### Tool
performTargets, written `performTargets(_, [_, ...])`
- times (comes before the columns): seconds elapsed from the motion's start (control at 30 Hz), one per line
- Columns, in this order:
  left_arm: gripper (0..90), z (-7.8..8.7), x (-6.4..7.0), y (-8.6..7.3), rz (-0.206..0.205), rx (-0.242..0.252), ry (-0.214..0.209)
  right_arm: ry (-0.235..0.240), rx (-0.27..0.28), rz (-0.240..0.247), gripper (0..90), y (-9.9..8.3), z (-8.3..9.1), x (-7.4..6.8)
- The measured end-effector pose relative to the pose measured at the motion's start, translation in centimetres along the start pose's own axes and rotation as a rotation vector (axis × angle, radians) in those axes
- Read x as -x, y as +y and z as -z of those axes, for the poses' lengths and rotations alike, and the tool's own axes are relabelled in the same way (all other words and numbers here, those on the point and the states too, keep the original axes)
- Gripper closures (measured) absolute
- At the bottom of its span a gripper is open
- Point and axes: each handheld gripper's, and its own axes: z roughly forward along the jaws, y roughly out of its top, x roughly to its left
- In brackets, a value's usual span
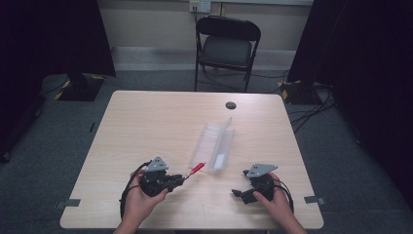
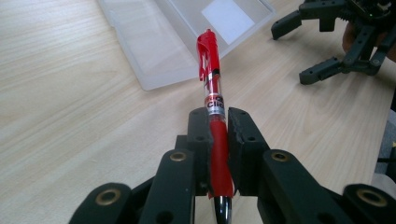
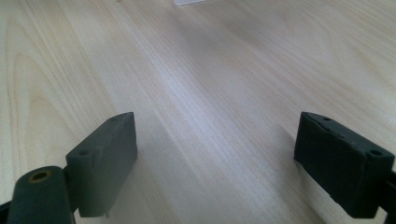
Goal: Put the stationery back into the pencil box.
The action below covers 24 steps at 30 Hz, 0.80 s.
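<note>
We see the left gripper [image 2: 218,128] clamped on the grip of a red pen [image 2: 214,102] whose clip end points toward 1 o'clock at the open clear plastic case [image 1: 214,144] mid-table, while the right gripper [image 3: 215,163], at 5 o'clock, holds its jaws wide apart over bare wood.

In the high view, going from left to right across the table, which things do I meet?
Left gripper → red pen → clear case → right gripper.

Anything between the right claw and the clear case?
Nothing: bare table separates the right claw from the case, seen in the high view.
</note>
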Motion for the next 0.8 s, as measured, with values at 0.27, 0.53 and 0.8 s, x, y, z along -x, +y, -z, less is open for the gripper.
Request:
performTargets(0.27, [80.1,0.0,-0.7,0.4,-0.006,0.000,0.033,0.000,0.000,0.001,12.4,0.0,0.0,0.0])
performTargets(0.53, [80.2,-0.2,-1.4,0.9,0.001,0.012,0.046,0.000,0.001,0.001,12.4,0.0,0.0,0.0])
performTargets(0.8, [80.2,-0.3,-1.7,1.7,0.010,0.030,0.063,0.000,0.001,0.001,12.4,0.0,0.0,0.0])
